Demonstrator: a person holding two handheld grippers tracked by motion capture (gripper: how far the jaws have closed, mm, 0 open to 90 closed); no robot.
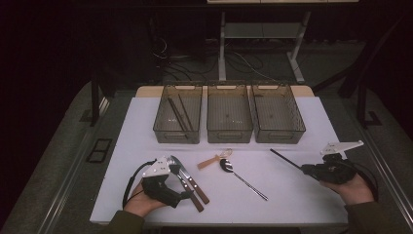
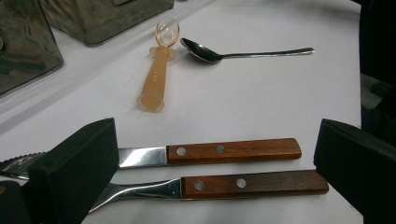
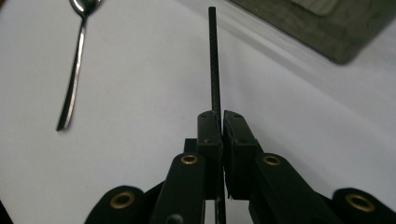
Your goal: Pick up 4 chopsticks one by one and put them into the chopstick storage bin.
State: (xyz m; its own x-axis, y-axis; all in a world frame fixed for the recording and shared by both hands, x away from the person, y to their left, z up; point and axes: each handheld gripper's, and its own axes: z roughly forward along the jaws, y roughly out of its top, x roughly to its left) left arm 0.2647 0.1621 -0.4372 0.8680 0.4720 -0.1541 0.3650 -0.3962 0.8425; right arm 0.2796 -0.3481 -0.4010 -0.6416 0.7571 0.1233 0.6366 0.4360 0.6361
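The black chopstick point(image 3: 214, 60) is pinched in my right gripper point(image 3: 222, 114), jutting over the white table point(image 1: 292, 195) right of the steel spoon point(image 1: 241, 178). My left gripper point(image 2: 212, 158) stands wide open (nothing clamped) around the wooden-handled knife point(image 2: 233, 150) and fork point(image 2: 254, 183).

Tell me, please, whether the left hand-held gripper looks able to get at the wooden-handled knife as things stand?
Probably yes. The left hand-held gripper is open, its jaws standing either side of the knife and the fork beside it. Nothing lies over them, though closing might catch both handles together.
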